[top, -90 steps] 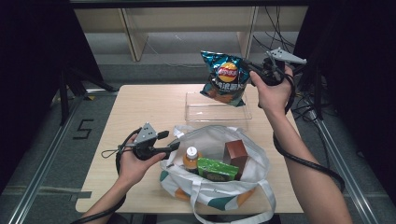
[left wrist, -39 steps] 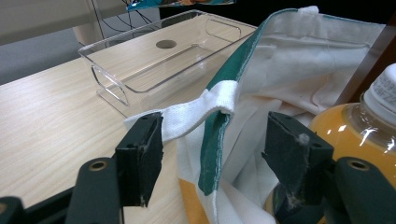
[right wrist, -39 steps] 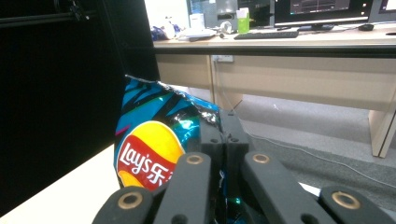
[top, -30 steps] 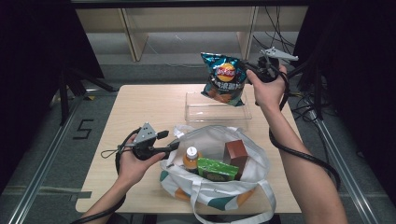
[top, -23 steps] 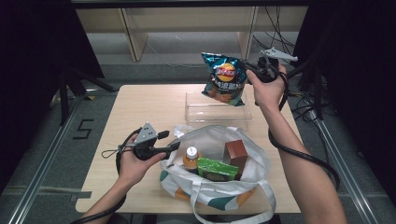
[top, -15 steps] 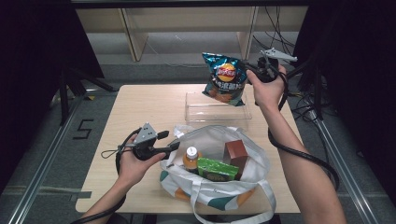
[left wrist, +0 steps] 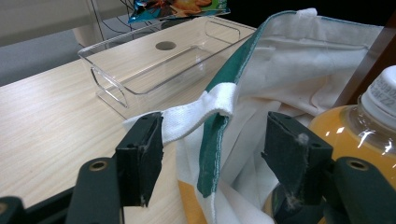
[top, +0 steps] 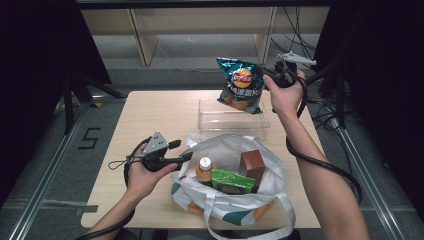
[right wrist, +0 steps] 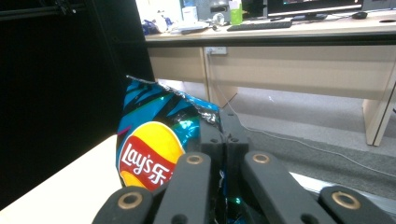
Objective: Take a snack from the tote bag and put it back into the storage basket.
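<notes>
The blue foil crisp bag with a red-and-yellow logo [top: 241,85] hangs in the air, pinched at its crimped top corner between the pressed-together jaws of the right gripper [top: 266,76]. In the right gripper view the two black jaws meet with only the foil edge of the bag [right wrist: 154,140] between them, and the bag's body falls away below and to one side of the fingertips. From above, the bag dangles just over the far rim of the clear rectangular plastic tray [top: 231,115], not yet touching it; the left gripper view catches its lower edge [left wrist: 180,4] above the far end of that tray [left wrist: 154,58].

The left gripper [top: 186,151] has its jaws spread, one on either side of the rim and white webbing handle of the white canvas tote bag with green trim [left wrist: 289,65]. The left pad [left wrist: 142,156] sits against the end of the webbing loop; the right pad [left wrist: 292,154] stands inside the bag's mouth, just beside an orange drink bottle with a white cap [left wrist: 359,126]. The pads do not appear to clamp the cloth, so this hand seems only to be steadying or propping the opening.

Judged from this arrangement, the work is unpacking the tote into the tray. The tray is empty, so the crisp bag looks to be the first item across, lifted clear but not yet set down. The bottle [top: 204,169], a green packet [top: 231,181] and a brown box [top: 251,164] remain in the tote [top: 235,200] on the pale wooden table [top: 150,115].
</notes>
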Available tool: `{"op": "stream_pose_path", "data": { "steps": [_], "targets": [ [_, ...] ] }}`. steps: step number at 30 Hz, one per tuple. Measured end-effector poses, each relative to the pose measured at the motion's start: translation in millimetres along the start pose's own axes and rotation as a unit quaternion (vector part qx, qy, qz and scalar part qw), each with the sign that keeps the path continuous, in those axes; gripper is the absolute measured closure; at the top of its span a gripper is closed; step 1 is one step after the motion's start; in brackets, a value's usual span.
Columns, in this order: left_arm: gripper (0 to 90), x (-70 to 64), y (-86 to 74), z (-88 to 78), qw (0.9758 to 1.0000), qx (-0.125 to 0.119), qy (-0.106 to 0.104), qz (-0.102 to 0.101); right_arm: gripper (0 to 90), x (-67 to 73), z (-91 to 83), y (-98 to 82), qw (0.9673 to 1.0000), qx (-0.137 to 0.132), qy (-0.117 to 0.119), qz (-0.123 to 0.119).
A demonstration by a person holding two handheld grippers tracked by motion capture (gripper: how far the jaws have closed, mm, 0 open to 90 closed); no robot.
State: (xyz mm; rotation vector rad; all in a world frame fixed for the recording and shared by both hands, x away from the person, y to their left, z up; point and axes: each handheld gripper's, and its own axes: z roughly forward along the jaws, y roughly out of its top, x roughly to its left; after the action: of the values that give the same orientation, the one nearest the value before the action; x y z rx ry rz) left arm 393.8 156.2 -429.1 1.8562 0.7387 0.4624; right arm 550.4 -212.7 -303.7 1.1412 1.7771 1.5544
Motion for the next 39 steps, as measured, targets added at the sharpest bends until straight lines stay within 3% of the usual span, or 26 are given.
{"op": "stream_pose_path", "data": {
  "steps": [1,6,12,13,16,25,26,28,31,36,39],
  "targets": [
    [36.9,-0.1,-0.1,0.1,1.0,0.0,0.0,0.0,90.0,1.3,0.5,-0.6,1.0,-0.001,0.001,0.01],
    [36.9,-0.6,0.3,0.0,1.0,-0.001,-0.001,0.0,90.0,-1.1,3.2,-5.1,1.0,0.0,0.005,0.004],
    [36.8,-0.6,0.5,0.3,1.0,-0.001,-0.001,-0.001,90.0,-0.3,4.5,-5.1,0.9999,-0.002,0.001,0.015],
    [36.8,-0.8,0.6,0.5,1.0,-0.001,-0.001,-0.001,90.0,-1.9,4.6,-4.9,1.0,-0.002,0.003,0.006],
    [36.9,-0.8,1.0,0.0,1.0,-0.002,0.0,0.0,90.0,-2.8,3.2,-3.6,0.9999,0.0,0.0,0.014],
    [37.3,-1.5,0.9,-0.1,1.0,-0.001,0.0,0.0,90.0,-4.4,5.0,-6.0,1.0,0.002,-0.004,0.003],
    [37.3,-1.2,0.9,-0.1,1.0,-0.002,0.0,0.0,90.0,-4.0,5.2,-6.1,0.9999,0.002,-0.005,0.011],
    [37.2,-0.8,0.9,-0.1,1.0,-0.004,-0.002,0.0,90.0,-6.6,6.0,-6.6,1.0,0.001,-0.002,-0.001],
    [37.2,-1.0,0.9,-0.2,1.0,-0.003,-0.001,0.001,90.0,-6.6,7.5,-6.8,1.0,0.004,-0.006,0.005],
    [37.2,-1.4,1.1,0.1,1.0,-0.001,0.002,0.001,90.0,-8.5,9.8,-7.9,0.9999,0.007,-0.011,-0.005],
    [37.2,-0.9,1.2,-0.1,1.0,-0.004,-0.004,0.005,90.0,-9.4,11.1,-9.0,0.9999,0.008,-0.012,0.003]
  ]
}}
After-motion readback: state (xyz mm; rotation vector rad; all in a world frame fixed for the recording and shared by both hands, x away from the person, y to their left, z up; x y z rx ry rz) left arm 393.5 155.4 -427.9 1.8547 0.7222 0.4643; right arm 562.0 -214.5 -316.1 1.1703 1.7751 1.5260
